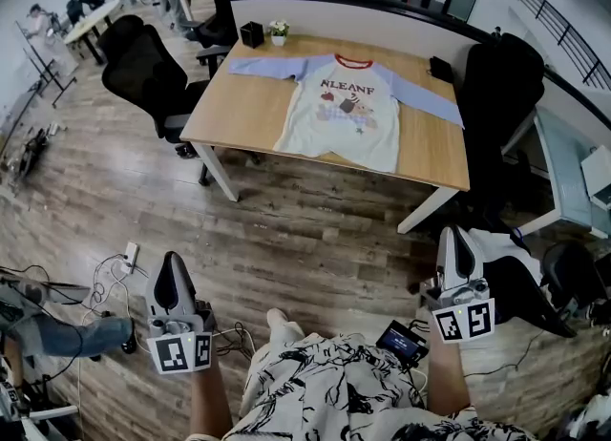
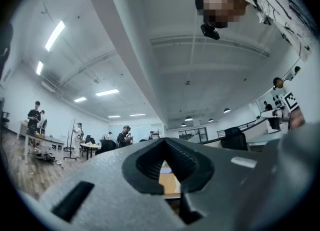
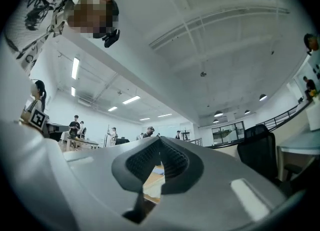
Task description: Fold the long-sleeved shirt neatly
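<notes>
A long-sleeved shirt (image 1: 348, 110), white body with light-blue sleeves, a red collar and a printed front, lies spread flat on the wooden table (image 1: 239, 110) far ahead. Both sleeves stretch out sideways. My left gripper (image 1: 171, 270) is held low at the bottom left, well short of the table, shut with nothing in it. My right gripper (image 1: 455, 244) hangs at the bottom right, likewise shut and empty. In the left gripper view the closed jaws (image 2: 164, 144) tilt up toward the ceiling; a sliver of table shows through them. The right gripper view shows the same closed tips (image 3: 159, 142).
A black box (image 1: 251, 34) and a small potted plant (image 1: 278, 32) stand at the table's back left, a dark object (image 1: 441, 69) at its back right. Black office chairs (image 1: 143, 72) flank the table. Cables (image 1: 110, 282) lie on the wood floor.
</notes>
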Available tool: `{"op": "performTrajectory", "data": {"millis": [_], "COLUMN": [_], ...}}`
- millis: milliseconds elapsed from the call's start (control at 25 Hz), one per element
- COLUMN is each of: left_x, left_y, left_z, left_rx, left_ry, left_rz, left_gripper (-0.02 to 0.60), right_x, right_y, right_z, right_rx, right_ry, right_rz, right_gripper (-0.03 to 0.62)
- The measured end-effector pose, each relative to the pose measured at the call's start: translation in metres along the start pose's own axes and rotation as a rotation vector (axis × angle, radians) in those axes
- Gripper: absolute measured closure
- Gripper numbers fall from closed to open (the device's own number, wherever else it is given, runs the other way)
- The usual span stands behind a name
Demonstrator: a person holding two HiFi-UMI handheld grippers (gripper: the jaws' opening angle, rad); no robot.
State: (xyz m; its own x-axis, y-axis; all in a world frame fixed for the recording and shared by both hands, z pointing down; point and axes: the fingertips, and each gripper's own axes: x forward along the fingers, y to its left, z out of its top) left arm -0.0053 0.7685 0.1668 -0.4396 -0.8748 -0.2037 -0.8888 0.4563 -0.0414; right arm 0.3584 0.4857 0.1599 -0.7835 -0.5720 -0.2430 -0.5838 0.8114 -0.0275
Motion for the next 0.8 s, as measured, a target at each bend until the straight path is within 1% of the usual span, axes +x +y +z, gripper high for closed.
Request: {"op": "performTrajectory", "data": {"millis": [80,160,200,240,280,360,440,480,520,560,800], "left_x": [0.001,0.001,0.001,0.002,0.002,0.002,0.002,0.002,0.003,0.004,0.017], "left_y": [-0.001,0.0,0.001,0.003,0.004,0.008,0.015,0.019,0.023,0.026,0.039], "left_z": [-0.004,-0.009,-0.012,-0.013,-0.015,-0.015,-0.014,-0.013,-0.013,-0.015,-0.027], "left_rx": [-0.007,0.016,0.023,0.022,0.018,0.021,0.028,0.027,0.024,0.021,0.009], "left_ry": [0.02,0.041,0.05,0.057,0.06,0.06,0.053,0.049,0.048,0.052,0.082], "left_rz": [-0.014,-0.003,0.004,0.011,0.019,0.039,0.075,0.096,0.11,0.116,0.076], "left_gripper": [0.582,0.577,0.531,0.467,0.424,0.372,0.291,0.229,0.179,0.163,0.16], "right_x": [0.001,0.001,0.001,0.002,0.003,0.005,0.008,0.009,0.01,0.012,0.027], "right_y": [0.003,0.005,0.006,0.006,0.006,0.004,0.004,0.004,0.004,0.004,0.019], "right_z": [-0.003,-0.006,-0.007,-0.008,-0.009,-0.01,-0.011,-0.011,-0.012,-0.013,-0.015], "right_rx": [-0.016,-0.028,-0.026,-0.023,-0.021,-0.012,0.009,0.018,0.025,0.028,0.01], "right_ry": [0.014,0.024,0.026,0.028,0.03,0.033,0.034,0.033,0.034,0.035,0.048], "right_rz": [0.006,0.01,0.013,0.014,0.014,0.013,0.015,0.015,0.015,0.014,0.008], "right_gripper": [0.592,0.591,0.55,0.496,0.464,0.399,0.313,0.273,0.241,0.232,0.232]}}
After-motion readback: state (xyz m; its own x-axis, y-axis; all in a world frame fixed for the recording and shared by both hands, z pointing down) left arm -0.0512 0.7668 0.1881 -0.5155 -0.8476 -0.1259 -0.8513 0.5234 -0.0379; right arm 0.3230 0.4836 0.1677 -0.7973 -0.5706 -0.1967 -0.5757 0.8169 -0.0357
